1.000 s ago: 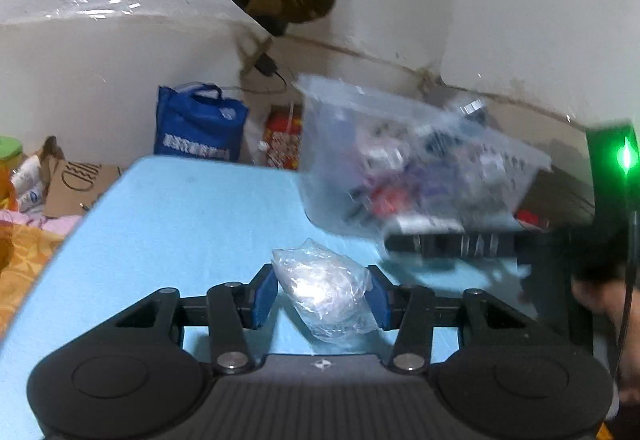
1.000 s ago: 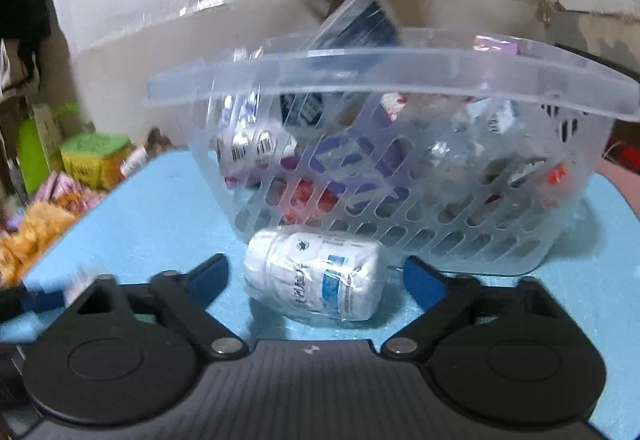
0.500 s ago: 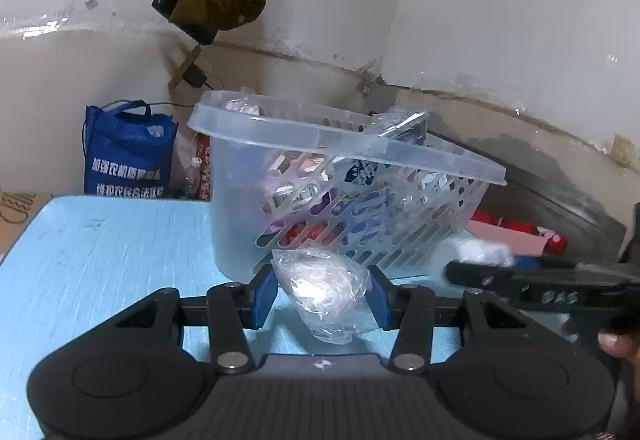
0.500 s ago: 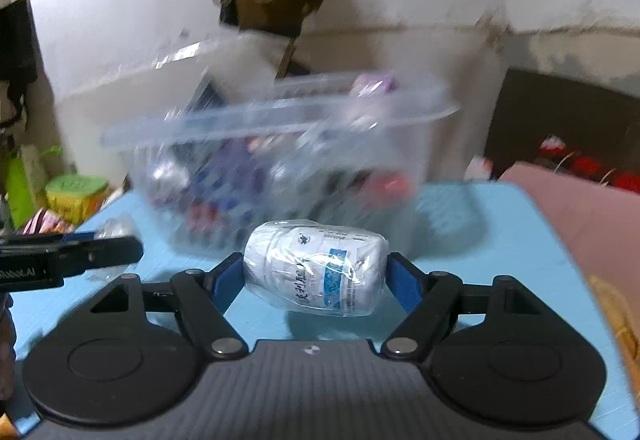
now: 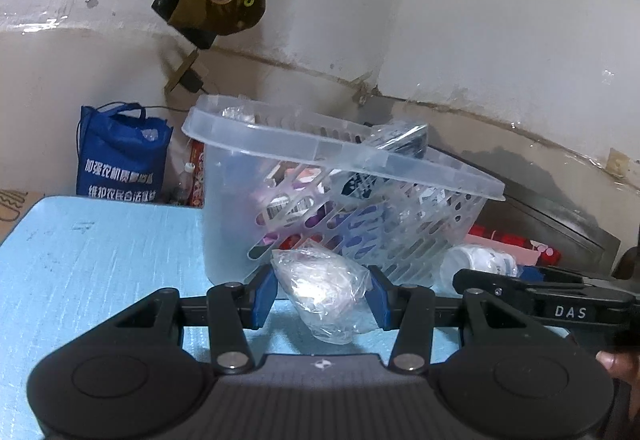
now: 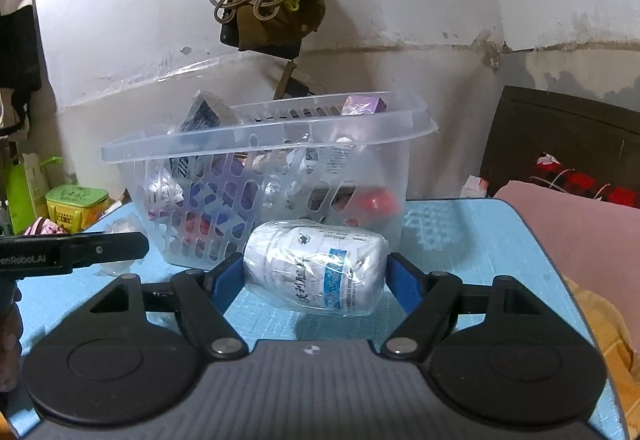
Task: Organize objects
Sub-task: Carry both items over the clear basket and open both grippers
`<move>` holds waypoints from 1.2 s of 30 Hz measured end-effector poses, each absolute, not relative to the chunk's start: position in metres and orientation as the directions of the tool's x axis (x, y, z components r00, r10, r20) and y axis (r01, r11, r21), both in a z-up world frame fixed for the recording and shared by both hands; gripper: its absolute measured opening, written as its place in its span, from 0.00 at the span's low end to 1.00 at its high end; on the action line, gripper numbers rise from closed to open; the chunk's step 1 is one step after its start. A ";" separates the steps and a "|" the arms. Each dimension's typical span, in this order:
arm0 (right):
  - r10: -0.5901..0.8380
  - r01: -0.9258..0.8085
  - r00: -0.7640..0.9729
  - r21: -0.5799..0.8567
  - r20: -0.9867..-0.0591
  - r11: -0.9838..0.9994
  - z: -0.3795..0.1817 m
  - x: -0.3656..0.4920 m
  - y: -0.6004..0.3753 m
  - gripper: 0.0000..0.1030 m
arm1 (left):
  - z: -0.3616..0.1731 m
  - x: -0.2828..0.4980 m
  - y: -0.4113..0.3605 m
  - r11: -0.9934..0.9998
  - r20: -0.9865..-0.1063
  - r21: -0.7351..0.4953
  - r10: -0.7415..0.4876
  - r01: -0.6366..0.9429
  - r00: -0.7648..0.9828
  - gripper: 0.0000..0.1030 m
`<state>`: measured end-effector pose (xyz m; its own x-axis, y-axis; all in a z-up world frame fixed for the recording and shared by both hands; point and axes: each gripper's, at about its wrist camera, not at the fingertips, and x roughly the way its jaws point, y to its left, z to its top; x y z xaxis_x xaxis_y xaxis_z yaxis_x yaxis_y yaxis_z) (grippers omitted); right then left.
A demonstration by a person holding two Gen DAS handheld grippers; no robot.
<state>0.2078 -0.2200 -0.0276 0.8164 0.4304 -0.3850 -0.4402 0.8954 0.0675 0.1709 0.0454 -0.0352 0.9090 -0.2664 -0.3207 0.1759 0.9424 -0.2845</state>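
My left gripper (image 5: 322, 298) is clamped on a crumpled clear plastic packet (image 5: 320, 286), blue pads pressed to both its sides; the packet bulges ahead of and below the fingertips, clear of the blue table top (image 5: 100, 260). My right gripper (image 6: 316, 274) is clamped on a white pill bottle in clear wrap (image 6: 316, 264), held end to end — its long axis runs across, from one pad to the other.

The deciding relation: the clear slotted basket (image 5: 340, 200) stands directly ahead of both sets of fingers, already crowded with boxes and packets, and its rim sits above fingertip level in both wrist views. Each load therefore lies below the opening, just short of the near wall.

Judgement: neither item can go in by moving straight ahead — lift over the rim comes first. The two grippers stand side by side; I cannot tell which is nearer the basket. The bottle, held crosswise, needs the wider gap among the contents.
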 end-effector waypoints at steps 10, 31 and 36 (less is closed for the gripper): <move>0.491 -0.490 0.811 0.088 -0.318 0.867 -0.016 0.190 -0.224 0.76 | -0.025 0.150 0.058 0.932 -0.241 -0.315 -0.262 0.180 0.935 0.50; 0.485 -0.509 0.828 -0.015 -0.282 0.861 0.091 0.277 -0.193 1.00 | 0.083 0.245 0.055 0.952 -0.281 -0.259 -0.236 0.163 0.930 0.82; 0.453 -0.467 0.846 0.017 -0.280 0.884 0.088 0.249 -0.212 1.00 | 0.080 0.186 0.038 0.983 -0.150 -0.129 -0.149 0.131 0.977 1.00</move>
